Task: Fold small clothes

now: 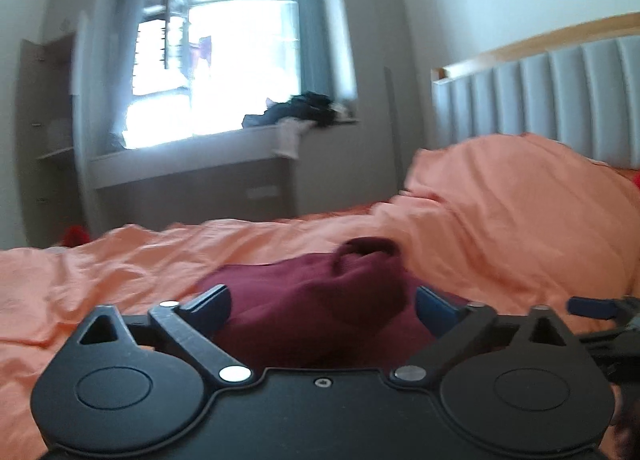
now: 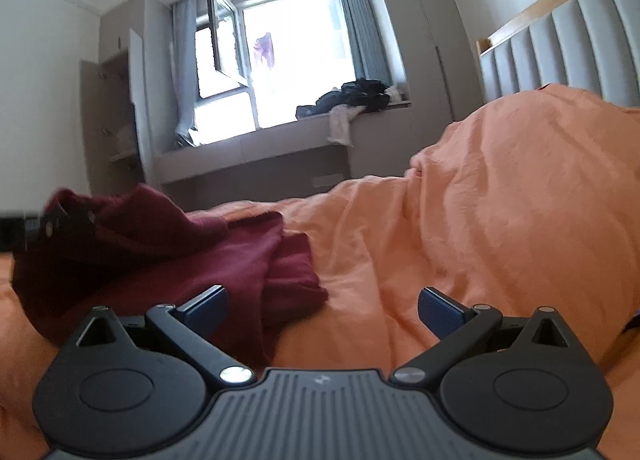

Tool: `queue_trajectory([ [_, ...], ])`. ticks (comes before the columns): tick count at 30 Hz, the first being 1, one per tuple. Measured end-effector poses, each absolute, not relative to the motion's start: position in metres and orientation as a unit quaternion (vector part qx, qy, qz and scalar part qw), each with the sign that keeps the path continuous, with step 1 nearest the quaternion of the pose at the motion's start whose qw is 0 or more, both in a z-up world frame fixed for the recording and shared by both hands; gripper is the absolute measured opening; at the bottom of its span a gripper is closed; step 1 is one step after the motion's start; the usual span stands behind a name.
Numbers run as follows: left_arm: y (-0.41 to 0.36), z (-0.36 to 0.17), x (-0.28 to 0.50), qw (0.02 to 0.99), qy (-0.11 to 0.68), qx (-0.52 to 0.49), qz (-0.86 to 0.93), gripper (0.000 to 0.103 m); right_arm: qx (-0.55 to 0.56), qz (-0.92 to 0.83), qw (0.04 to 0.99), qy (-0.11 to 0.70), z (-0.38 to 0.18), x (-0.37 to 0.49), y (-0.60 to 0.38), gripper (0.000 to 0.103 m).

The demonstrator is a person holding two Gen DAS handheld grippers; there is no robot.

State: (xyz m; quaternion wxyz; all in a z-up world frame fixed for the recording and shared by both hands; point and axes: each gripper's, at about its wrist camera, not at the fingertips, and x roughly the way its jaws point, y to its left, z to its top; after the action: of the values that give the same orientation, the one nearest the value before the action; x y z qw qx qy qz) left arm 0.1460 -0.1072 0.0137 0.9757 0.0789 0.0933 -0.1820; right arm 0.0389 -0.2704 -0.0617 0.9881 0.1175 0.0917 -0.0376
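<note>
Mid-fold, I reckon: the crumpled maroon knit garment (image 1: 320, 300) sits on the orange bedsheet (image 1: 100, 272), at 12 o'clock from the left gripper (image 1: 322, 306), fingers apart. Right gripper (image 2: 323, 310) also spread, empty, garment at its 10 o'clock. Next: regrip an edge.

No text, label, brand or number can be read in either view. A small embossed mark on the right gripper's (image 2: 323, 310) ribbed housing is too small to read.

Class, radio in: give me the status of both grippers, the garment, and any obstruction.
Left gripper open, nothing gripped. Right gripper open, empty. Maroon garment lies bunched on the orange bedding, partly folded. Nothing in the way.
</note>
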Motion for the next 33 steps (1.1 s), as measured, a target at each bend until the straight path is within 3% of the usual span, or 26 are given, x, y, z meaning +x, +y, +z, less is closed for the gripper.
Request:
queue_trajectory([
  [8, -0.089, 0.013, 0.139, 0.976, 0.082, 0.075, -0.190, 0.102, 0.202, 0.119, 0.968, 0.089, -0.025, 0.076, -0.285, 0.103],
  [14, -0.094, 0.009, 0.135, 0.969, 0.087, 0.107, -0.205, 0.101, 0.275, 0.226, 0.922, 0.151, 0.003, 0.147, -0.284, 0.103],
  [19, -0.095, 0.010, 0.138, 0.968, 0.092, 0.110, -0.205, 0.089, 0.276, 0.233, 0.906, 0.223, 0.003, 0.212, -0.273, 0.099],
  [21, -0.096, 0.009, 0.138, 0.969, 0.091, 0.118, -0.196, 0.080, 0.262, 0.223, 0.908, 0.238, 0.001, 0.226, -0.267, 0.083],
  [26, -0.101, 0.006, 0.135, 0.967, 0.084, 0.147, -0.191, 0.068, 0.281, 0.208, 0.902, 0.255, -0.013, 0.235, -0.259, 0.056],
  [30, -0.106, 0.002, 0.130, 0.962, 0.078, 0.174, -0.194, 0.048, 0.288, 0.181, 0.908, 0.244, -0.022, 0.229, -0.257, 0.020],
  [33, -0.110, 0.000, 0.127, 0.962, 0.071, 0.182, -0.190, 0.034, 0.274, 0.180, 0.917, 0.225, -0.018, 0.224, -0.255, 0.011],
])
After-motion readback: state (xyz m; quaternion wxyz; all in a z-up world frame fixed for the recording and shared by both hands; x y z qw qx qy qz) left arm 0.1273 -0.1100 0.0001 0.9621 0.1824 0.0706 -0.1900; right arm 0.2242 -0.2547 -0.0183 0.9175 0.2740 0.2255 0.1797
